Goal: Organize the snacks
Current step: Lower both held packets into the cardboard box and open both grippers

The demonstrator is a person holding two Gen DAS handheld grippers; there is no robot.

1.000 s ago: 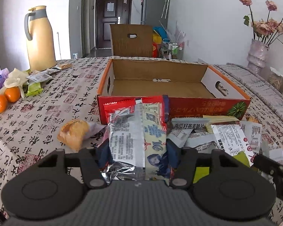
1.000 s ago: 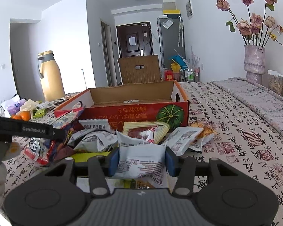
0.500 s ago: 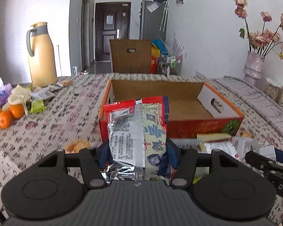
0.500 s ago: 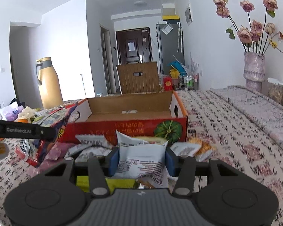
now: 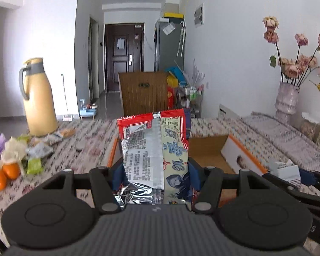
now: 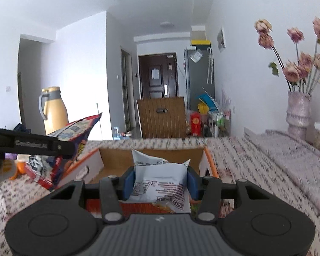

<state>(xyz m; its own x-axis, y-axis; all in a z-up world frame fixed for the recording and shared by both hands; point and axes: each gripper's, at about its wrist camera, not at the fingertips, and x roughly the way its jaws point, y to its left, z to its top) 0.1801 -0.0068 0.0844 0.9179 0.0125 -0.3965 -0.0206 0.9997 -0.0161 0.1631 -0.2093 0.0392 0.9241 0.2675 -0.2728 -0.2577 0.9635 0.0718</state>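
The left claw [image 5: 155, 171] is closed to the width of a tall red, blue and silver foil snack packet [image 5: 154, 149], its blue pads pressing the packet's two sides. The packet stands upright between them, held in the air in front of the open orange-and-white cardboard box [image 5: 241, 155], whose brown floor shows just behind it.

The right claw [image 6: 160, 181] is likewise drawn in on a white crinkled snack bag with black print [image 6: 160, 178], one blue pad against each side of the bag. The bag sits upright above the near red wall of the cardboard box [image 6: 151, 164], with the box's brown interior visible beyond it. In the right wrist view the left claw and its foil packet appear to the left of the box, raised above the box's left rim.

The box rests on a surface covered by a pale cloth with dark and red printed characters [image 5: 91, 140]. Left of the box lie a few oranges [image 5: 4, 173], small wrapped items and a tall tan thermos jug with a grey handle [image 5: 39, 98]. Right of the box stands a pale mottled vase of dried pink roses [image 6: 298, 108]. Beyond the box are a brown wooden chair back [image 5: 143, 93], a dark door [image 5: 122, 57] and a grey refrigerator [image 6: 199, 72].
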